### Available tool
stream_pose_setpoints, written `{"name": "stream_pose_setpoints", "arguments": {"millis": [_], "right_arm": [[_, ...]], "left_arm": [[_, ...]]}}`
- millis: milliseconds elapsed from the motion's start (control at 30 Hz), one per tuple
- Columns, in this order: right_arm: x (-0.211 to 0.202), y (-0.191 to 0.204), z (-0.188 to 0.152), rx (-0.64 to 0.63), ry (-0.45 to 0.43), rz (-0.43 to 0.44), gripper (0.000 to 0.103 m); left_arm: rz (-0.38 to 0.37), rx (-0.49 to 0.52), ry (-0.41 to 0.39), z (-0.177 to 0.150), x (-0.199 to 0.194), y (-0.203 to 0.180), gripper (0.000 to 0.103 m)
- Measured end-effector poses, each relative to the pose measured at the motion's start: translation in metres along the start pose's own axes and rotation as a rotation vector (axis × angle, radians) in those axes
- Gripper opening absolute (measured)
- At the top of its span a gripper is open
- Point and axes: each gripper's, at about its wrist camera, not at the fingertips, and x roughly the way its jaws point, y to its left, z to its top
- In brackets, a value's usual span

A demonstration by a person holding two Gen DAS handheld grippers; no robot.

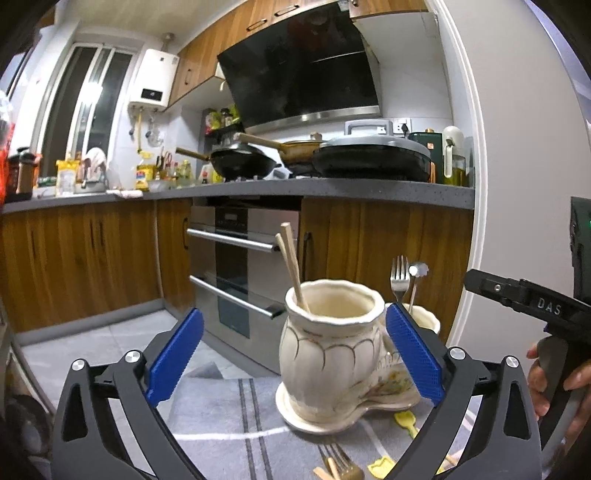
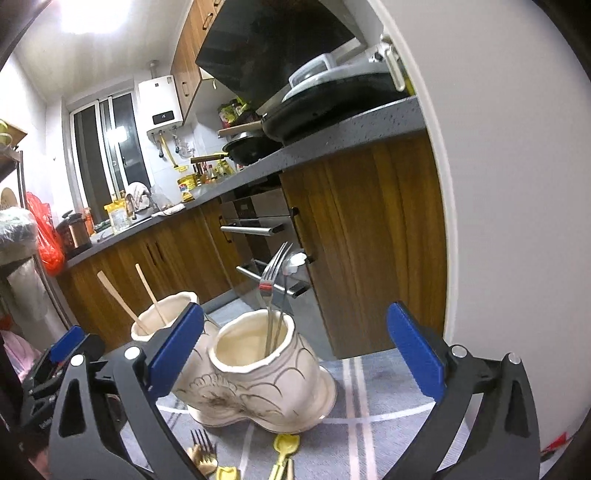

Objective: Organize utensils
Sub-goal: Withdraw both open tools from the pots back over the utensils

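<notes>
Both the left claw and the right claw are wide open and hold nothing. The ceramic holder stands on the striped cloth near the bench edge, with loose forks just before it.

Glossy cream ceramic holder, wooden chopsticks, shiny metal fork, grey woven cloth

Bright ceiling light blows out the right view; edges bend, corners go black.
</notes>
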Motion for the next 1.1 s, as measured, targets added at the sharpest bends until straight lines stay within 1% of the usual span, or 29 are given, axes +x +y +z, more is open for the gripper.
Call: {"name": "stream_pose_setpoints", "arguments": {"millis": [233,533,733,867,900,1033,1100], "right_arm": [[-0.010,-0.002,-0.013,-0.031,0.026,-0.028,0.098],[-0.022,-0.006,-0.030,-0.058,0.073,-0.033,0.098],[-0.021,-0.008,-0.040,-0.082,0.112,-0.031,0.098],[-0.020,-0.007,-0.046,-0.101,0.134,-0.028,0.098],[-0.020,-0.007,-0.047,-0.105,0.138,-0.029,0.098],[-0.020,-0.006,-0.048,-0.107,0.144,-0.022,0.098],[-0.019,-0.006,-0.048,-0.110,0.149,-0.016,0.098]], "left_arm": [[0.006,0.024,0.049,-0.010,-0.011,-0.002,0.098],[-0.008,0.062,0.133,-0.028,-0.022,0.000,0.098],[-0.009,0.081,0.240,-0.047,-0.019,0.004,0.098],[0.008,0.103,0.308,-0.058,-0.015,0.005,0.098],[0.005,0.100,0.327,-0.060,-0.013,0.006,0.098],[-0.047,0.069,0.432,-0.073,-0.009,0.008,0.098],[-0.061,0.061,0.455,-0.076,-0.009,0.009,0.098]]}}
